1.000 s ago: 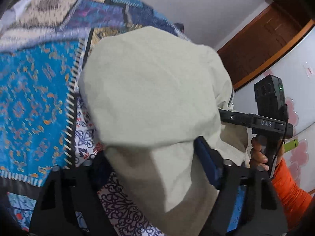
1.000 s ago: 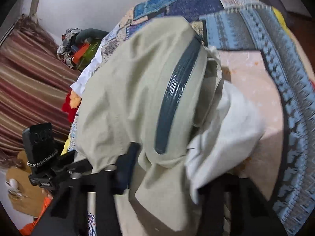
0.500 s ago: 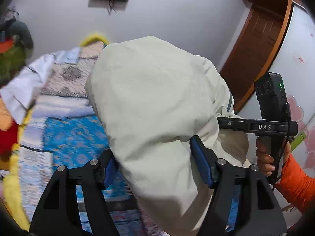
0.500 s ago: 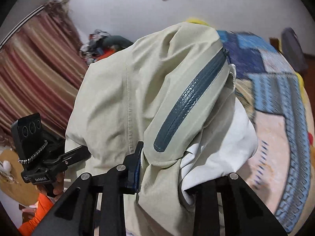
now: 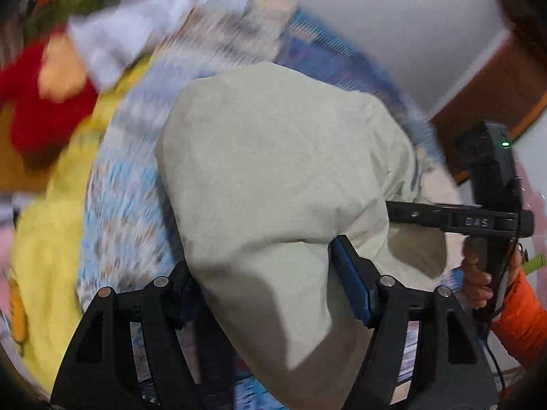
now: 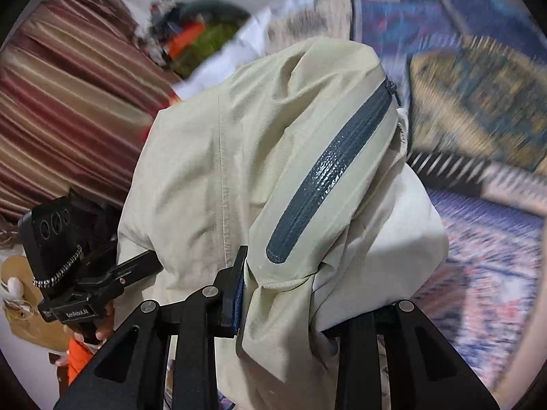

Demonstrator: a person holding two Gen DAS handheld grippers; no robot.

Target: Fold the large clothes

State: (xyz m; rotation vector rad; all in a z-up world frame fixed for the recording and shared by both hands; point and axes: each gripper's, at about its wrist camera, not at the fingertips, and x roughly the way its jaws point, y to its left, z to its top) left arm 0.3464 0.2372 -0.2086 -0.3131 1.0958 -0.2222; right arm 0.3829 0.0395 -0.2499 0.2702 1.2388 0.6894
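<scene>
A large pale beige jacket (image 5: pixel 273 177) is bunched up and held off the bed between both grippers. My left gripper (image 5: pixel 270 283) is shut on a thick fold of it; the cloth bulges over and hides the fingertips. In the right wrist view the jacket (image 6: pixel 212 177) shows a dark grey zipper (image 6: pixel 328 177) running diagonally and a white lining at the right. My right gripper (image 6: pixel 290 304) is shut on the jacket's edge below the zipper. Each view shows the other gripper and the hand in an orange sleeve at its side.
A patchwork bedspread (image 6: pixel 478 95) in blue, purple and tan lies under the jacket, blurred by motion. A pile of red, white and green clothes (image 5: pixel 61 54) sits at the bed's far side. A striped maroon curtain (image 6: pixel 68 102) and a brown wooden door (image 5: pixel 495 78) flank the bed.
Both grippers have swung with the jacket held in them; the views, tipped up toward the wall half a second ago, now tip down over the bed and clothes pile, with heavy motion blur.
</scene>
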